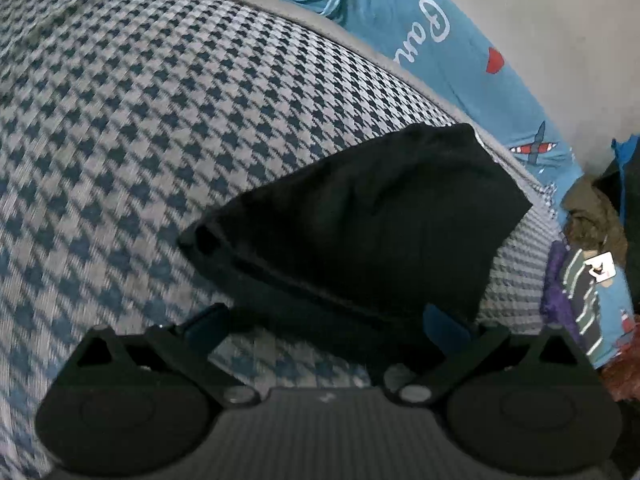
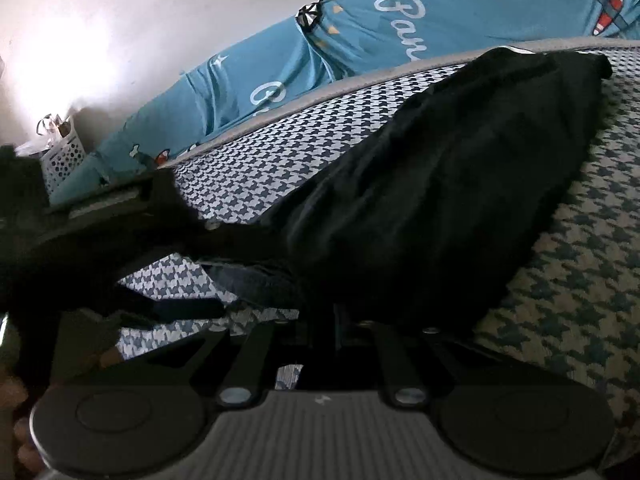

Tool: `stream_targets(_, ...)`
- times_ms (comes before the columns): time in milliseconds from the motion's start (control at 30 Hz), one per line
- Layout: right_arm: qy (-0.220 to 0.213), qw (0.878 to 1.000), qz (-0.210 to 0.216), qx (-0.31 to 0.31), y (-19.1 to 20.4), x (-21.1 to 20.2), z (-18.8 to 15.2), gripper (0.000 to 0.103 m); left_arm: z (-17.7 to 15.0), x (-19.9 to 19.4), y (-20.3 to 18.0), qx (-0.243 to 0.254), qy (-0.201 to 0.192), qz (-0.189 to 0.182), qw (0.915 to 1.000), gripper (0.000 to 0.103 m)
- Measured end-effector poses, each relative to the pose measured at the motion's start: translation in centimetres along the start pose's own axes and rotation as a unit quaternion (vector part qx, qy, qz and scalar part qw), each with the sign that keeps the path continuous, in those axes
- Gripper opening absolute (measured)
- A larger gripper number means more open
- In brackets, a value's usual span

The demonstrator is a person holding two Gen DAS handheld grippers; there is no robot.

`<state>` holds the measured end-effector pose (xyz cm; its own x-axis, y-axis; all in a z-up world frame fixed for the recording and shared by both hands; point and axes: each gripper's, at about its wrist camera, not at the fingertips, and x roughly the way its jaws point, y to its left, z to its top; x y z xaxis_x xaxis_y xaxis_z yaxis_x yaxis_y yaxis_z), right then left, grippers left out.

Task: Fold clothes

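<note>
A black garment (image 1: 380,216) lies bunched on a blue-and-white houndstooth cover (image 1: 160,120). My left gripper (image 1: 326,326) is open, its blue pads (image 1: 444,328) spread wide, and the garment's near hem lies loosely between them. In the right wrist view the same black garment (image 2: 440,184) stretches away from my right gripper (image 2: 324,320), whose fingers have come together on its near edge. The cloth covers the fingertips. The left gripper (image 2: 224,272) reaches in from the left of that view, next to the same edge.
A teal printed sheet (image 1: 440,40) borders the houndstooth cover (image 2: 580,260) at the back, below a pale wall. A pile of other clothes (image 1: 588,280) sits at the right. A white perforated basket (image 2: 64,156) stands at the far left. A hand (image 2: 16,420) shows at the lower left.
</note>
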<state>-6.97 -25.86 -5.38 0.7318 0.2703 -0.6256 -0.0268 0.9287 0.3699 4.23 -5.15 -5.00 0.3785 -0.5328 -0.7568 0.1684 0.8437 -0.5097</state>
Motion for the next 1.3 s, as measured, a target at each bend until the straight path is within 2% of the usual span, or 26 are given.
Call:
stream_targets(67, -0.004, 1.0, -0.005, -0.015, 0.4, -0.1, -0.1, 0.009, 0.3, 0.4, -0.5, 0.015, -0.001, 0.002, 0.9999, 0.102)
stream_targets(133, -0.005, 0.999, -0.01, -0.033, 0.7, -0.1, -0.3, 0.009, 0.4, 0.6, -0.9, 0.03, -0.004, 0.005, 0.9995, 0.096)
stream_targets(200, -0.003, 0.999, -0.013, -0.047, 1.0, -0.1, -0.4, 0.009, 0.4, 0.7, -1.2, 0.041, -0.006, 0.007, 0.9991, 0.082)
stream_targets(267, -0.002, 0.998, -0.016, -0.063, 1.2, -0.1, -0.6, 0.009, 0.5, 0.8, -1.3, 0.041, -0.007, 0.001, 0.9991, 0.075)
stream_targets(400, -0.008, 0.993, -0.027, -0.111, 2.2, -0.2, -1.2, 0.015, 0.5, 0.8, -1.4, 0.049, -0.01, 0.004, 0.9987, 0.074)
stream_targets(567, -0.019, 0.988, -0.021, -0.155, 3.3, -0.5, -1.9, 0.04, 0.6, 0.8, -1.5, 0.053, -0.011, 0.002, 0.9985, 0.074)
stream_targets(667, -0.026, 0.982, -0.03, -0.184, 4.2, -0.3, -2.3, 0.041, 0.7, 0.7, -1.4, 0.05, -0.011, -0.001, 0.9987, 0.074)
stream_targets(833, -0.014, 0.979, -0.033, -0.202, 5.1, 1.0, -2.3, 0.042, 0.9, 0.2, -1.0, 0.046, -0.012, -0.008, 0.9989, 0.074)
stream_targets(1000, -0.016, 0.971, -0.054, -0.234, 6.0, 2.5, -2.3, 0.047, 1.0, 0.4, -0.7, 0.04, -0.011, -0.002, 0.9991, 0.074)
stream_targets(1133, -0.027, 0.963, -0.079, -0.256, 6.8, 3.2, -2.6, 0.044, 1.1, 0.9, -0.3, 0.038, -0.017, 0.02, 0.9989, 0.076)
stream_targets(1167, -0.03, 0.963, -0.083, -0.255, 6.8, 3.2, -2.6, 0.032, 1.1, 1.0, -0.2, 0.037, -0.018, 0.024, 0.9989, 0.078)
stream_targets(1233, -0.035, 0.965, -0.087, -0.247, 6.8, 3.1, -2.4, 0.018, 1.3, 1.1, -0.1, 0.033, -0.023, 0.022, 0.9989, 0.083)
stream_targets(1300, -0.037, 0.968, -0.083, -0.234, 6.7, 3.0, -2.1, 0.011, 1.5, 1.3, -0.2, 0.041, -0.028, 0.032, 0.9982, 0.084)
